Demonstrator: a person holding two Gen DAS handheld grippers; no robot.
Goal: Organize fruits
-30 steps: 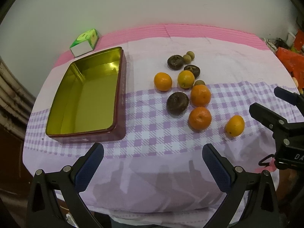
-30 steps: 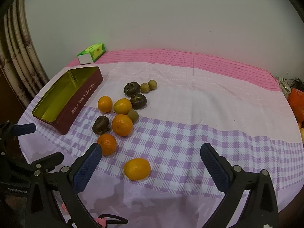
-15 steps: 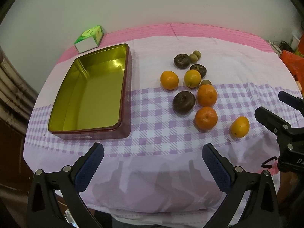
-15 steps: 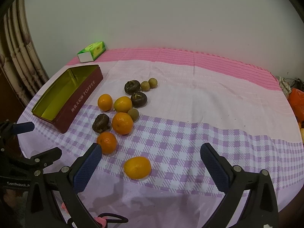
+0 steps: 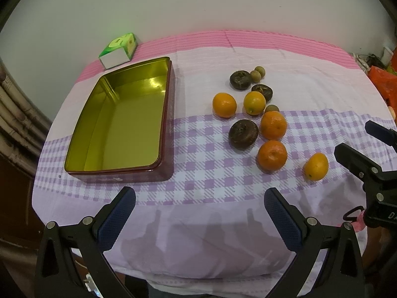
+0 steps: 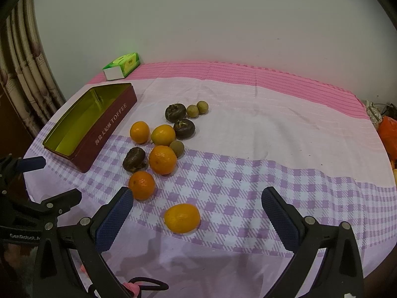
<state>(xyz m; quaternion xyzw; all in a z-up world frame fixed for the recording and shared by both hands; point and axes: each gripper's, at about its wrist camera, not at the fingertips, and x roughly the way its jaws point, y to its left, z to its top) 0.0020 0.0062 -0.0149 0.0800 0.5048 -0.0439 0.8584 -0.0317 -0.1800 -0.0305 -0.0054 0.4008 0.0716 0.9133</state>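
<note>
An empty maroon toffee tin (image 5: 139,173) (image 6: 106,134) with a gold inside lies at the table's left. To its right sits a cluster of several oranges (image 5: 272,156) (image 6: 162,159), dark brown round fruits (image 5: 243,134) (image 6: 134,159) and small greenish-brown fruits (image 5: 255,75) (image 6: 192,111). One orange (image 5: 315,167) (image 6: 182,218) lies apart, nearest the front edge. My left gripper (image 5: 199,217) hovers open above the front edge, nothing between its fingers. My right gripper (image 6: 196,219) is open too, just behind the lone orange.
A green and white tissue box (image 5: 118,51) (image 6: 122,66) stands at the back left by the wall. A checked pink and purple cloth (image 5: 198,178) covers the table. Curtains (image 6: 22,74) hang at the left; orange bags (image 6: 388,134) lie off the right edge.
Both grippers have drifted a little forward and right; the tin and fruits sit slightly lower and more central in the left view. Nothing was grasped, and both stayed open.
</note>
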